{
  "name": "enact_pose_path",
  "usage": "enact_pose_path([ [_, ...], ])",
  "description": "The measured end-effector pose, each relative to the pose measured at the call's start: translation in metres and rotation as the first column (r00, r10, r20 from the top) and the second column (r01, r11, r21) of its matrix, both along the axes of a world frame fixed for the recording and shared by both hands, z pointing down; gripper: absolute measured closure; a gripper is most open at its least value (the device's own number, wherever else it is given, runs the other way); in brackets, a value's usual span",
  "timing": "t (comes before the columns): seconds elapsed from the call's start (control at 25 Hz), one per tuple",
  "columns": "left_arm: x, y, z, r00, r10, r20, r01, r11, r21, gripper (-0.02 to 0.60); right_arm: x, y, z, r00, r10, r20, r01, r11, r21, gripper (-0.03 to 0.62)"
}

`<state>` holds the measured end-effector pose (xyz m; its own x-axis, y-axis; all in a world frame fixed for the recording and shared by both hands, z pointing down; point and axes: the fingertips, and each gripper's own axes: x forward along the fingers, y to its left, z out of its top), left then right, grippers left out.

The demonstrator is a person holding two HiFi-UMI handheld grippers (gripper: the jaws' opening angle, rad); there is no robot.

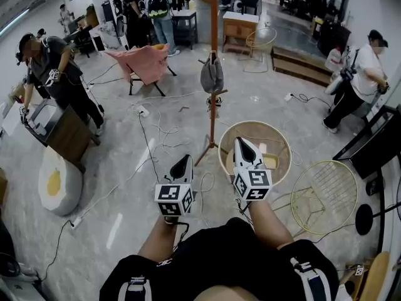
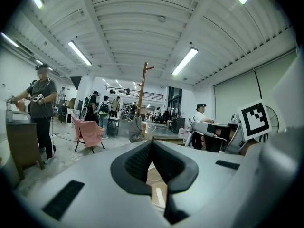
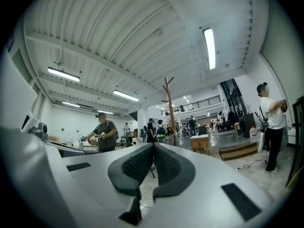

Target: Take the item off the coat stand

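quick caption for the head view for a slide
Left gripper and right gripper, both shut and empty, held short of the wooden coat stand where a grey item hangs.

We are holding the left gripper (image 1: pixel 182 163) and the right gripper (image 1: pixel 243 146) side by side, pointing toward the wooden coat stand (image 1: pixel 213 17), where a grey item (image 1: pixel 212 76) is hanging well apart from both.

Pink chair (image 1: pixel 145 61), wicker basket (image 1: pixel 255 123) (pale item inside), egg-print cushion (image 1: pixel 57 182), floor cables (image 1: pixel 148 144)
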<state>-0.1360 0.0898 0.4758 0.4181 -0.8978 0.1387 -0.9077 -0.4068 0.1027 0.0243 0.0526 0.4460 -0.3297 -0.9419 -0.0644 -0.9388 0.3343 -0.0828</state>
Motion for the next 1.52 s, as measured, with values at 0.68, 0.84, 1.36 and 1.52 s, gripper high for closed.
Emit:
enact_pose_path([
  [0.68, -0.025, -0.142, 0.024, 0.999, -0.038, 0.008, 0.038, 0.999, -0.017, 0.565, -0.020, -0.149, 0.017, 1.000, -0.016, -0.002, 0.016, 1.000, -0.001, 0.579],
  [0.84, -0.012, -0.206, 0.017, 0.998, -0.057, 0.019, 0.057, 0.998, -0.011, 0.565, -0.010, -0.216, 0.012, 0.999, -0.037, 0.003, 0.037, 0.999, 0.006, 0.579],
  [1.36, 0.034, -0.406, -0.010, 0.992, -0.117, 0.048, 0.118, 0.993, -0.010, 0.565, 0.031, -0.421, -0.010, 0.992, -0.122, 0.018, 0.122, 0.993, 0.002, 0.579],
  [1.52, 0.034, -0.437, -0.008, 0.990, -0.131, 0.043, 0.131, 0.991, -0.012, 0.565, 0.033, -0.454, -0.012, 0.991, -0.132, 0.011, 0.132, 0.991, 0.007, 0.579],
])
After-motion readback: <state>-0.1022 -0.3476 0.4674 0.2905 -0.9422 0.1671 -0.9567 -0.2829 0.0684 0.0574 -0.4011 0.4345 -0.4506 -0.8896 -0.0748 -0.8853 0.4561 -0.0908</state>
